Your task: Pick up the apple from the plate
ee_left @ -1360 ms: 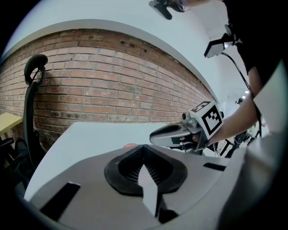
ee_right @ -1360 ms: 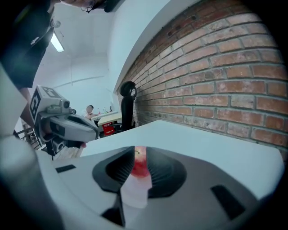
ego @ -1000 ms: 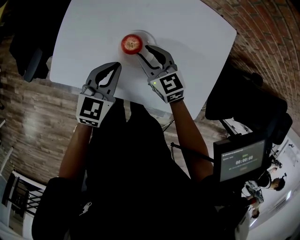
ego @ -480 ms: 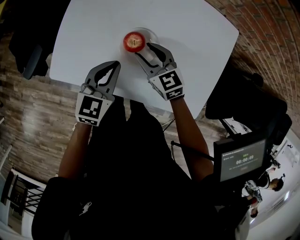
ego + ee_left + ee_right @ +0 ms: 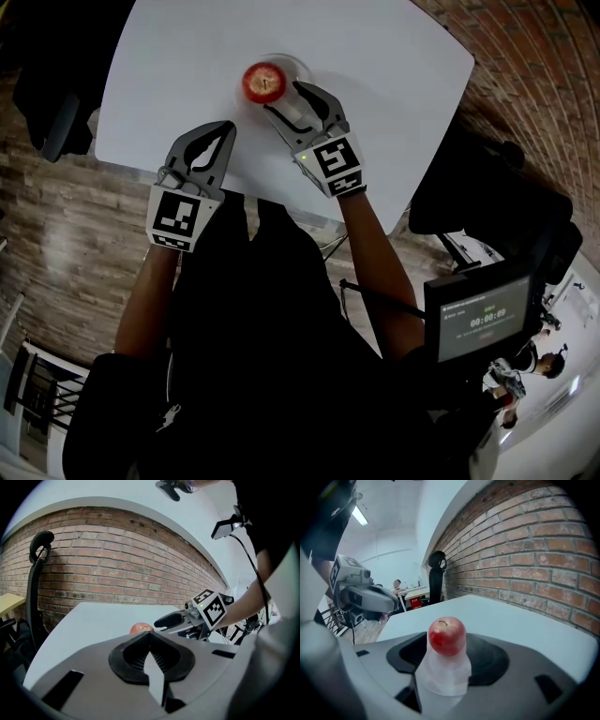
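A red apple (image 5: 264, 82) rests on a small clear plate (image 5: 298, 67) on the white table. My right gripper (image 5: 281, 99) lies just near and right of it; its jaws are opening, with the apple (image 5: 446, 636) straight ahead just past the tips and no pad touching it. The plate (image 5: 443, 674) shows through the gap between its jaws. My left gripper (image 5: 225, 129) sits at the table's near edge, left of the plate, shut on nothing. In the left gripper view the apple (image 5: 140, 628) peeks over the closed jaws, beside the right gripper (image 5: 174, 619).
The white table (image 5: 375, 56) ends just under both grippers. A black chair (image 5: 56, 103) stands off its left side and another dark seat (image 5: 497, 206) to the right. A timer screen (image 5: 478, 323) stands at the lower right. A brick wall runs behind the table.
The right gripper's jaws have spread wider beside the apple. The apple, the plate and the left gripper have kept their places.
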A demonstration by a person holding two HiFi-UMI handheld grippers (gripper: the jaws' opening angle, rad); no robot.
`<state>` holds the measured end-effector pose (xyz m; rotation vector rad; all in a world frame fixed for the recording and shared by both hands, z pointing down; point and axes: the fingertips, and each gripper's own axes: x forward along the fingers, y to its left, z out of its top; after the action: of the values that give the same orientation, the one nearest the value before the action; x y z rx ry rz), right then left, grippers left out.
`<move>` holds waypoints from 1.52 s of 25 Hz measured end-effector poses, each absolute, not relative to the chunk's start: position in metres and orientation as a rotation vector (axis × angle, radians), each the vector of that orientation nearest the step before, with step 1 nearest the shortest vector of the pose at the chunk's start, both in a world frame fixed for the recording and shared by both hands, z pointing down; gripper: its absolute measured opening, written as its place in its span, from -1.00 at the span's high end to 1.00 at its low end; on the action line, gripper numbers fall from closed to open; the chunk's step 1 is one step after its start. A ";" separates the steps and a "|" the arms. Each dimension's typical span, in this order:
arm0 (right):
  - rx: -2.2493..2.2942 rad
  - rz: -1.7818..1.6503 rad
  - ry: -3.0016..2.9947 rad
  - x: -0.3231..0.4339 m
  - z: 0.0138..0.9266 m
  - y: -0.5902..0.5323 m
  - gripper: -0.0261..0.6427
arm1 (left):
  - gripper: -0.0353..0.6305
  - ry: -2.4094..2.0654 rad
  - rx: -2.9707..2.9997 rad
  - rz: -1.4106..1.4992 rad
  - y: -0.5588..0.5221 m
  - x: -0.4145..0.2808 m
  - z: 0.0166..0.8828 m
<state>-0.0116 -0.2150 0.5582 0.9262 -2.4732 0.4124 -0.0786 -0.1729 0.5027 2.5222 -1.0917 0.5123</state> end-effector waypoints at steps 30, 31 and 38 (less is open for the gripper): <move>0.809 0.339 -2.426 -0.037 0.580 -0.227 -0.25 | 0.88 -1.128 2.487 0.552 -0.176 -0.103 0.507; 0.805 0.336 -2.424 -0.037 0.583 -0.229 -0.25 | 0.88 -1.129 2.483 0.555 -0.178 -0.103 0.509; 0.793 0.321 -2.417 -0.045 0.595 -0.239 -0.25 | 0.88 -1.140 2.466 0.557 -0.184 -0.110 0.517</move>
<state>-0.0450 -0.2389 0.5945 0.7932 -2.4166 0.3213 -0.1100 -0.1842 0.5169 2.4655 -1.1397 0.5574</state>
